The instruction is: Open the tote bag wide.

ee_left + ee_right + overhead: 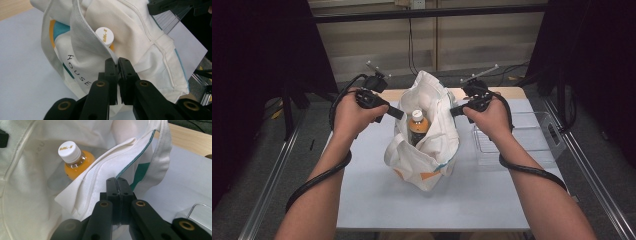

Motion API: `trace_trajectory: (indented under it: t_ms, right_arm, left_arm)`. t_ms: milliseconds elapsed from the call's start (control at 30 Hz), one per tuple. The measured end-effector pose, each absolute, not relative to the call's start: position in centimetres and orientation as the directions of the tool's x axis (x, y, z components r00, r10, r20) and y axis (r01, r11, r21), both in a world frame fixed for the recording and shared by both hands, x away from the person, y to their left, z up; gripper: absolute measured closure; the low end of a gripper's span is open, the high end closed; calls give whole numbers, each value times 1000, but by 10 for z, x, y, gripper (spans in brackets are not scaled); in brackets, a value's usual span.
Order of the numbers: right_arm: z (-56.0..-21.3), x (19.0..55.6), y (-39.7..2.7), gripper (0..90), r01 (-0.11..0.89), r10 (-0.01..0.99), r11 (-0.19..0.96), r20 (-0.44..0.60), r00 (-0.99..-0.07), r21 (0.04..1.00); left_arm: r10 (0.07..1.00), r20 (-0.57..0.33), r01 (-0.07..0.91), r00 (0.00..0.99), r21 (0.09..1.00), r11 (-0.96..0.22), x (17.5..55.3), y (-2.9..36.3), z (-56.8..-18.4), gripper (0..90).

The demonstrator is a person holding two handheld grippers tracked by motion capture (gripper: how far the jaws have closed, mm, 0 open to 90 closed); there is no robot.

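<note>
A white cloth tote bag with teal and orange print stands in the middle of the table. Inside it an orange drink bottle with a white cap stands upright. My left gripper is shut on the bag's left rim; the cap peeks out just behind that edge. My right gripper is shut on the bag's right rim, and the bottle sits inside to the left of it. The two grippers hold the mouth of the bag apart.
A clear plastic tray lies on the table right of the bag, under my right hand. The grey table top ends in metal rails on both sides. Dark curtains hang left and right.
</note>
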State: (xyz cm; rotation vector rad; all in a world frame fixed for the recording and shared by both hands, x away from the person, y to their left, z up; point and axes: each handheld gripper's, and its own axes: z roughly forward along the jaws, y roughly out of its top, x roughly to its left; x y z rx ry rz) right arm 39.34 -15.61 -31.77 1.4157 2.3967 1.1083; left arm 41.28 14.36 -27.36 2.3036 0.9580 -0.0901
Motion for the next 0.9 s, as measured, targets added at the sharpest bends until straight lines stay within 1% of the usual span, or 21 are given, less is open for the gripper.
trace_trajectory:
  t_ms: [900]
  right_arm:
    - [-329,392,-168,900,711,812,284,232,-535,643]
  left_arm:
    - [658,-299,700,691,507,-503,416,160,-290,860]
